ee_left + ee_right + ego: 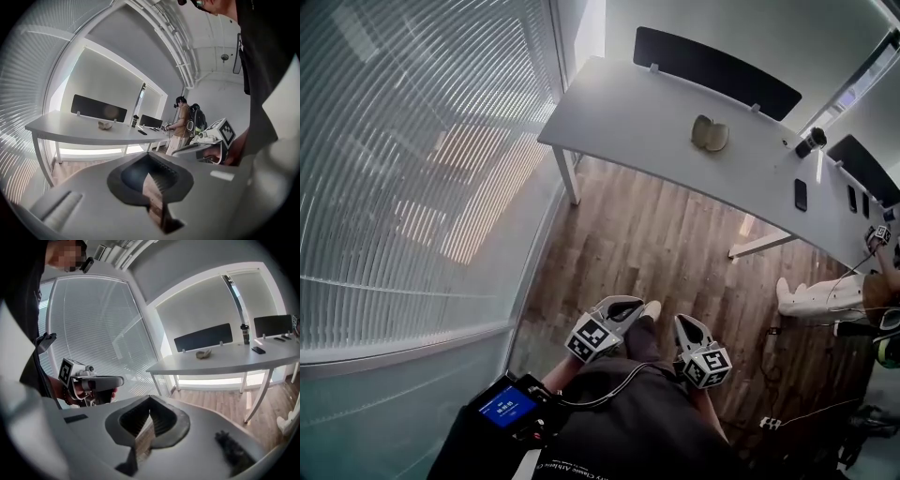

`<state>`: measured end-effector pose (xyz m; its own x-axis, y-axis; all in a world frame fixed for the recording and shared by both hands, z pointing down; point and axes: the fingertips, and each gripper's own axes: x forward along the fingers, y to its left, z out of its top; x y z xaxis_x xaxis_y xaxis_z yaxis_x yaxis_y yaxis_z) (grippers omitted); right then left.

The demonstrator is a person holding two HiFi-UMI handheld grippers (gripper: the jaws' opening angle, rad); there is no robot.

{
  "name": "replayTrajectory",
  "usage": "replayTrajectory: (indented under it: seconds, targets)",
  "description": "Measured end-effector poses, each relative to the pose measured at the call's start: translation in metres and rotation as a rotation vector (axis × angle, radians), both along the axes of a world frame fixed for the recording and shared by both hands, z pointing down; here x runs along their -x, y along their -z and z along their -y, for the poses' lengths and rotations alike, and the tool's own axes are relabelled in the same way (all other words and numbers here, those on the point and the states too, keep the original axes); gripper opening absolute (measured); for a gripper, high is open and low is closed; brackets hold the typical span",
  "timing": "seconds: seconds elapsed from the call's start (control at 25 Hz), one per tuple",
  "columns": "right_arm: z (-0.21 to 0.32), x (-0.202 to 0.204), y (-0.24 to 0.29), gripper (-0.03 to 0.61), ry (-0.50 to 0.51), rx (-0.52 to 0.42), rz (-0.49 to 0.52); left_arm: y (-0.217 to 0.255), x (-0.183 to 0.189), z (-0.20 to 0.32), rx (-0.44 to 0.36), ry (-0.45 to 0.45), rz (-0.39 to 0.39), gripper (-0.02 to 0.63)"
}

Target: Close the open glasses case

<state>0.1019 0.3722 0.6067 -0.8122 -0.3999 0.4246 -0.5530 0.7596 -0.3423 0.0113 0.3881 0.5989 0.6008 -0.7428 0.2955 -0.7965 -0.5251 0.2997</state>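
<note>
Risk, as a judgement: beige clamshell glasses case (pixel 710 134) lies open near the back of the long white tabletop (pixel 619 112), well apart from both tools, so a long reach comes first; a hurried push on the lid could slide the light case across the smooth tabletop or leave it half-latched; pressing with one tool and no bracing would cause that; left hand-held gripper (pixel 626 307) has its jaws together with nothing between them; right hand-held gripper (pixel 688 328) likewise closed and empty; both hang low by the person's body, off the tabletop; black bottle (pixel 811 142) and black phone (pixel 801 194) sit further along the tabletop; dark divider panel (pixel 712 67) at its back edge; wood-plank floor (pixel 666 244) under it; slatted glass wall (pixel 422 159) beside it.
</note>
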Motion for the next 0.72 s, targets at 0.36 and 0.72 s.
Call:
replayTrajectory:
  seconds: [0.36,0.72]
  targets:
    - [0.018,-0.007,-0.008,0.005,0.006,0.009,-0.008,-0.008,-0.008,0.02,0.011,-0.007,-0.009,0.006]
    - [0.057,-0.032,-0.007,0.005,-0.031,0.017,-0.016,-0.016,-0.033,0.058,0.06,-0.053,-0.005,0.006]
